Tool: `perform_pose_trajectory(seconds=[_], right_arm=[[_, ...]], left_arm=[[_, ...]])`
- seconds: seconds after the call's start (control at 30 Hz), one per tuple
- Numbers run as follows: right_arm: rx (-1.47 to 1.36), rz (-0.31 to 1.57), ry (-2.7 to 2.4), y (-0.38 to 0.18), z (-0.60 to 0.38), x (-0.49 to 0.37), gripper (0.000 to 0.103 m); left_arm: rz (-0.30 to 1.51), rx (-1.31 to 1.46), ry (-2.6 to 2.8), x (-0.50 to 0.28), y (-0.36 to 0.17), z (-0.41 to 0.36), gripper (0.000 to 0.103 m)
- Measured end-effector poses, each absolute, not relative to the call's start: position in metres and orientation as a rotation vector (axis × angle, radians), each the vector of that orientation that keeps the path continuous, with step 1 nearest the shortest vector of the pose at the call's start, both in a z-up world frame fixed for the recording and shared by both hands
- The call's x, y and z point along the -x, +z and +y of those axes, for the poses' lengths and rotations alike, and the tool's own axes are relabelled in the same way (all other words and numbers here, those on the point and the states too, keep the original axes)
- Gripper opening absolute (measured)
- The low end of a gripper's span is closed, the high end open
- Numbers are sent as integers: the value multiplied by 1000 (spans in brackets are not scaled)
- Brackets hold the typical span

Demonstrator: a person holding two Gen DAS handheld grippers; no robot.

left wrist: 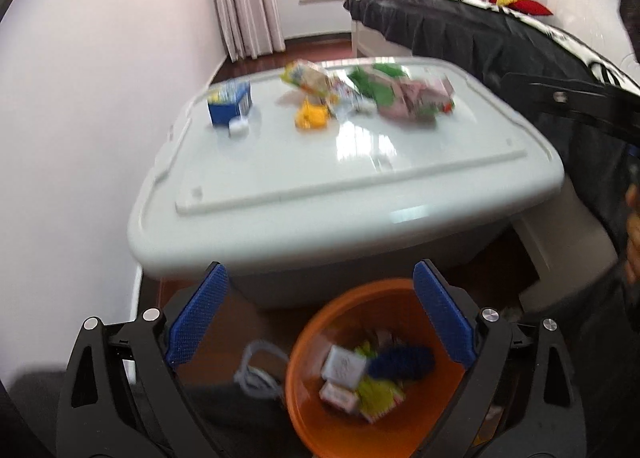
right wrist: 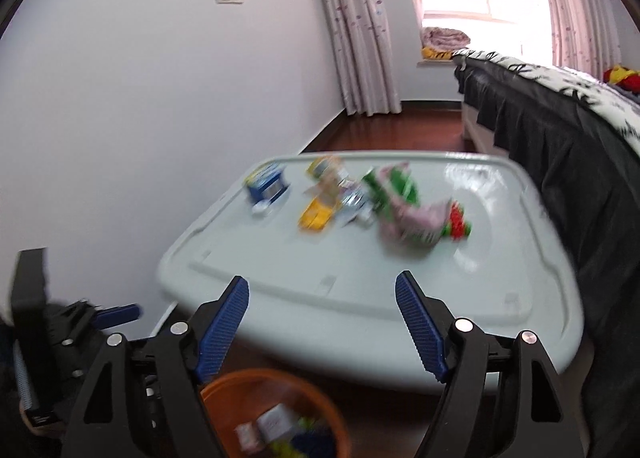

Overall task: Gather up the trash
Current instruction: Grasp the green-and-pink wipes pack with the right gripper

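Wrappers (left wrist: 400, 96) and blue carton (left wrist: 230, 102) at far side of storage-box lid (left wrist: 360, 186), serving as bench; orange bin (left wrist: 320, 430) near, below. Left tool (left wrist: 320, 318) and right tool (right wrist: 322, 322) wide, empty. Likely light, crinkly, slippery; best pinched across bunched folds.

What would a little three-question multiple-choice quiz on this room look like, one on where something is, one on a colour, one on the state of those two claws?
1. Where does the blue carton stand?
A. on the grey bin lid
B. in the basket
C. on the bed

2. What colour is the trash basket?
A. green
B. orange
C. white

3. How are the left gripper and right gripper?
A. both clamped on wrappers
B. one open, one shut
C. both open, holding nothing

Answers: 1 A, it sits near the lid's far left corner. 2 B, its rim and wall are orange. 3 C, the blue pads stand wide apart with nothing between them.
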State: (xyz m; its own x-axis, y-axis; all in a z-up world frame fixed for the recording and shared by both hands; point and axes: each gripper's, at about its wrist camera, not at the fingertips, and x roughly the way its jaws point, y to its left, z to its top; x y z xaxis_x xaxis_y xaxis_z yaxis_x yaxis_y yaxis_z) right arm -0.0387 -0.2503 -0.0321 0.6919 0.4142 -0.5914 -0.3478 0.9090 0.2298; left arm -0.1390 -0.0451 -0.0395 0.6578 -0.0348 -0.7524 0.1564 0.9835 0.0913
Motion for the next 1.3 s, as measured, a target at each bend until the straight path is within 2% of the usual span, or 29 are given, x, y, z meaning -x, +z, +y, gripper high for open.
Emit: perform_pose_trajectory(seconds=[0.27,0.43,0.87,0.9,0.97,1.0,1.03,1.17,1.3], right_arm=[[-78,711,392,-40,-243,-75,74],[-44,748,379,-59,-230,-129,72],[-9,934,293,-113,-222,-205,72],[-3,945,292,-116,-222,-206,70],[2,975,299,-122,-222,-210,45],[-5,983,309,-124,-222,-212,41],[-2,981,307,-125,-222,-212,40],[21,973,306,-122,-221,-211,24],[17,922,297,-111,-226,-206,20]], left_arm=[[756,-135,-59,79,-22,-33,92],[787,-94,-57,62,-31,-25,92],[847,-19,-46,40,-41,-18,92],[851,-14,-49,39,-42,-17,92],[857,-14,-49,37,-42,-18,92],[863,-13,-48,35,-42,-17,92],[867,-15,-49,33,-42,-17,92],[864,-45,-68,16,-31,-14,92],[849,-77,-78,-26,-17,0,92]])
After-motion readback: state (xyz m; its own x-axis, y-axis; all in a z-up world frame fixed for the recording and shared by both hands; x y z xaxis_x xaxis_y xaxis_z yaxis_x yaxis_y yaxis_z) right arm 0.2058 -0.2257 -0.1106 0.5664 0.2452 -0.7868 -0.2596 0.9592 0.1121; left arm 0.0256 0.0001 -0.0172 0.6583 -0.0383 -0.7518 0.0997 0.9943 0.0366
